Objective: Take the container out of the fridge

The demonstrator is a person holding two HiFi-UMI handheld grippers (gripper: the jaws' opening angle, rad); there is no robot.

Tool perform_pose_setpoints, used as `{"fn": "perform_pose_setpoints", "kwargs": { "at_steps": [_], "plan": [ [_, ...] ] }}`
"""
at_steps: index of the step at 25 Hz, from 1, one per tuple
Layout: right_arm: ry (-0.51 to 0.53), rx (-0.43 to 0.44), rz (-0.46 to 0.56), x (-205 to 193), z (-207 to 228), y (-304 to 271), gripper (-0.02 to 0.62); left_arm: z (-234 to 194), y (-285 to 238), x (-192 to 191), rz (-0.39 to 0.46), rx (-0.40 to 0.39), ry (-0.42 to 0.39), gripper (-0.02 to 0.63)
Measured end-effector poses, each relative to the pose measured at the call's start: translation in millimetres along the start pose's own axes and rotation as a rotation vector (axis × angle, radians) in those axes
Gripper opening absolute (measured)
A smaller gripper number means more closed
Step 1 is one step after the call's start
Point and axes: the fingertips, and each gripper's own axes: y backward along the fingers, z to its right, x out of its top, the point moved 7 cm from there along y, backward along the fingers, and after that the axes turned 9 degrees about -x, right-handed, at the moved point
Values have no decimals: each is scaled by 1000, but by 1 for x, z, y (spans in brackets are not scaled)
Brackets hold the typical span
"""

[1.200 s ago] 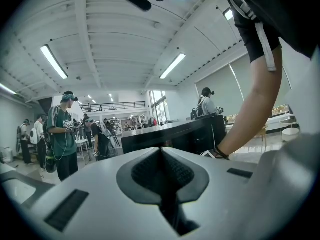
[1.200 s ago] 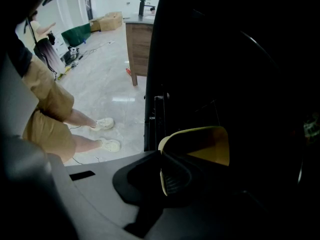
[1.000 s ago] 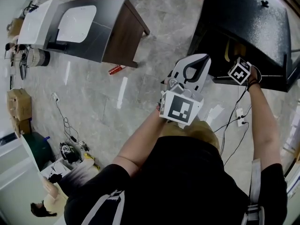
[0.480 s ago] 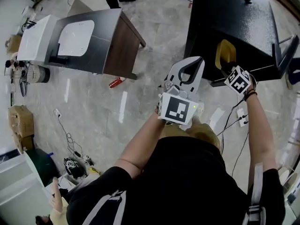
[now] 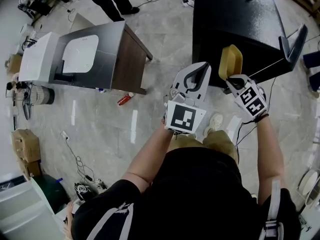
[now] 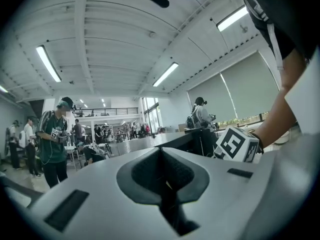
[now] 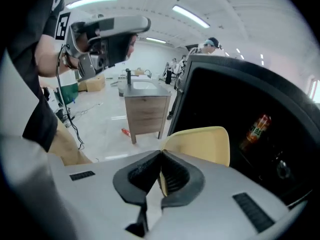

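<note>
My right gripper [image 5: 231,80] is clamped on the pale yellow plastic container [image 5: 230,61] by its rim — it looks clear of the black fridge [image 5: 235,19] at twelve o'clock; left gripper [image 5: 196,73] closed, empty — nearly done.

Btm edge of the yellow container [image 7: 200,144] is covered by the right gripper [image 7: 161,153]. In the fridge [image 7: 225,104], the label of the bottle [image 7: 256,126] is too small to be read.

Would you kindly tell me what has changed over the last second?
The right hand-held gripper, shut on the yellow container, drew it out of the black fridge toward the person, so more of it now shows outside the opening. The left hand-held gripper stayed shut and empty, held in front.
</note>
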Motion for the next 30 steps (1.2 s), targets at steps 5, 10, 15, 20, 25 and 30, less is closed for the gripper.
{"fn": "perform_pose_setpoints", "kwargs": {
  "at_steps": [5,10,15,20,25,30],
  "plan": [
    [-74,-42,131,25,-3,45,38,0,0,21,44,21,-36,25],
    [-104,-26,237,42,-7,85,38,6,-4,39,70,34,24,25],
    [-107,26,333,57,-18,122,38,7,-2,61,85,41,91,25],
    [-121,6,484,71,-12,154,38,12,-7,71,88,52,58,25],
    [-142,-82,554,78,1,170,38,15,-13,81,88,56,35,25],
    [-208,-163,629,90,18,187,38,12,-16,101,128,75,19,25]
  ]
}}
